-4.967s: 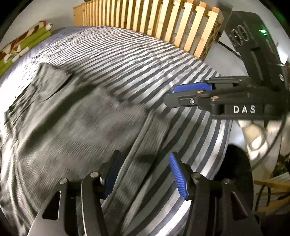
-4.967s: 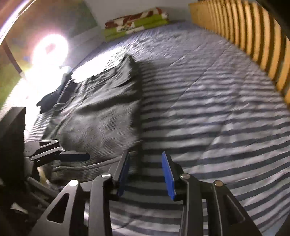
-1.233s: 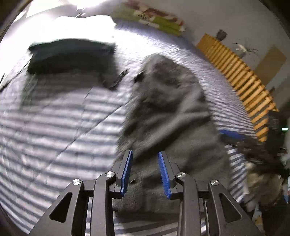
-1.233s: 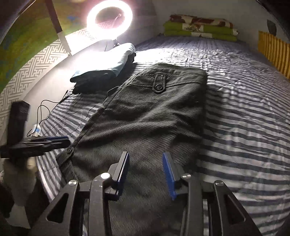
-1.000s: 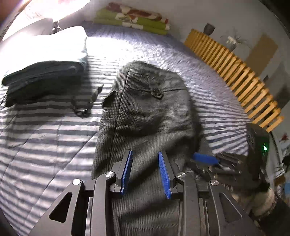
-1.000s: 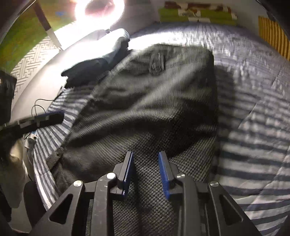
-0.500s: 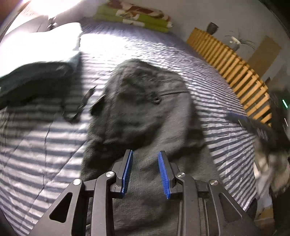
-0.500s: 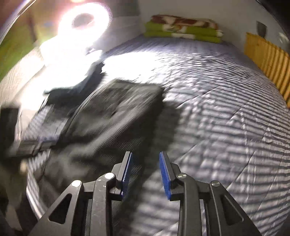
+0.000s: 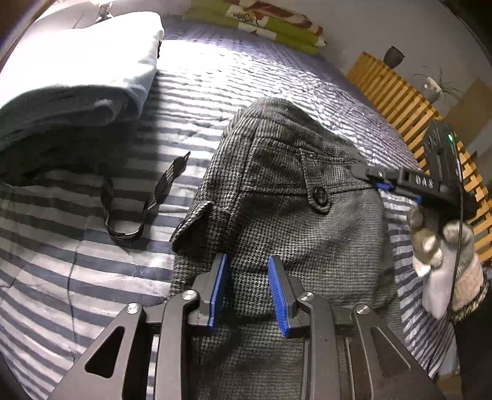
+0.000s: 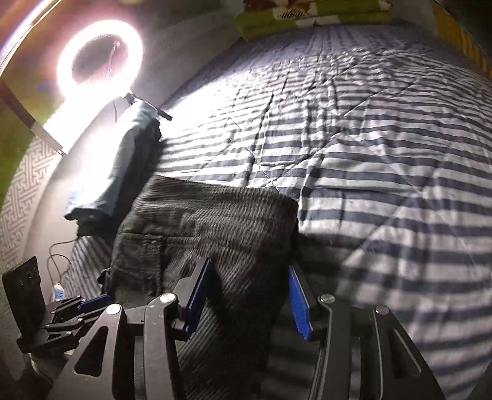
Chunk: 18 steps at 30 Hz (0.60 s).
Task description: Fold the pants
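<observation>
Grey houndstooth pants (image 9: 292,230) lie folded on the striped bedspread (image 9: 61,277), with a buttoned back pocket facing up. My left gripper (image 9: 247,292) sits at their near end, its jaws narrowed onto a bunch of the fabric. In the left wrist view, a gloved hand holds my right gripper (image 9: 399,187) over the pants' right edge. In the right wrist view the pants (image 10: 215,221) look dark and blurred. There my right gripper (image 10: 247,300) stands wide open over their near right edge. My left gripper (image 10: 67,310) shows at the lower left.
A stack of folded clothes (image 9: 77,86) lies to the left of the pants, with a dark striped strap (image 9: 138,209) between them. A ring light (image 10: 98,58) glares at the left bedside. A wooden slatted rail (image 9: 399,98) runs along the right. Green bedding (image 9: 255,24) lies at the far end.
My right gripper's jaws have spread wide and let go of the pants. The left gripper's jaw gap is unchanged. Both views have moved forward over the folded pants.
</observation>
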Each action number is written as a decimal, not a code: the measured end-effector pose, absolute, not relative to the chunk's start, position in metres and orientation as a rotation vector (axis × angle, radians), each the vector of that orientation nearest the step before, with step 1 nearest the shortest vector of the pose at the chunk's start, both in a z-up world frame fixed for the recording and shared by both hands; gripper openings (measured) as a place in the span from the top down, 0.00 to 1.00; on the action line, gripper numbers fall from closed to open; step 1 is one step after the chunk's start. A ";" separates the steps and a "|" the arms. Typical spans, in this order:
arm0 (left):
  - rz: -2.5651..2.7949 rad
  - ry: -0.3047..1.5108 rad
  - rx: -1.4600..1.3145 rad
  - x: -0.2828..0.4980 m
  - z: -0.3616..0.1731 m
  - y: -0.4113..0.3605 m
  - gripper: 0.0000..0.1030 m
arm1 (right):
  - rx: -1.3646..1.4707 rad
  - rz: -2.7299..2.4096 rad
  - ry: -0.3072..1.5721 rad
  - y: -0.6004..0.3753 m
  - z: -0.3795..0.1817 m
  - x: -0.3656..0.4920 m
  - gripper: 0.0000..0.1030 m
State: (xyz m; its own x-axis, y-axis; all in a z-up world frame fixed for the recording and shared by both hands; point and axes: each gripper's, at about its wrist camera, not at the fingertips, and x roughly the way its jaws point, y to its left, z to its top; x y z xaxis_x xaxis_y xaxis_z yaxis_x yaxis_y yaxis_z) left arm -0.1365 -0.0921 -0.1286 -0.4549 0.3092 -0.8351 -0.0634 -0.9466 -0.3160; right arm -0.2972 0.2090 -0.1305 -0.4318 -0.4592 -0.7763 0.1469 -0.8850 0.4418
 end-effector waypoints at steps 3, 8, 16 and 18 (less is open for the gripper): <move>2.483 -0.308 -1.485 -0.136 -0.131 -0.087 0.74 | 1.408 -2.299 -0.478 0.207 -0.141 -0.312 0.56; 2.462 -0.344 -1.487 -0.138 -0.132 -0.091 0.74 | 1.362 -2.242 -0.592 0.204 -0.153 -0.324 0.67; 2.457 -0.389 -1.498 -0.133 -0.127 -0.096 0.74 | 1.199 -2.335 -0.449 0.181 -0.100 -0.302 0.89; 2.464 -0.395 -1.491 -0.126 -0.122 -0.099 0.74 | 1.119 -2.365 -0.347 0.170 -0.072 -0.283 0.90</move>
State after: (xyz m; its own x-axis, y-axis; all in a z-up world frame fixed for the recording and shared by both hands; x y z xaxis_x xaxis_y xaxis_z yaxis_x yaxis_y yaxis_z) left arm -0.1261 -0.0992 -0.1218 -0.4534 0.3346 -0.8261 -0.0593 -0.9361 -0.3466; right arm -0.2834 0.1705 -0.0724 -0.5394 -0.5358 -0.6495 0.3267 -0.8441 0.4250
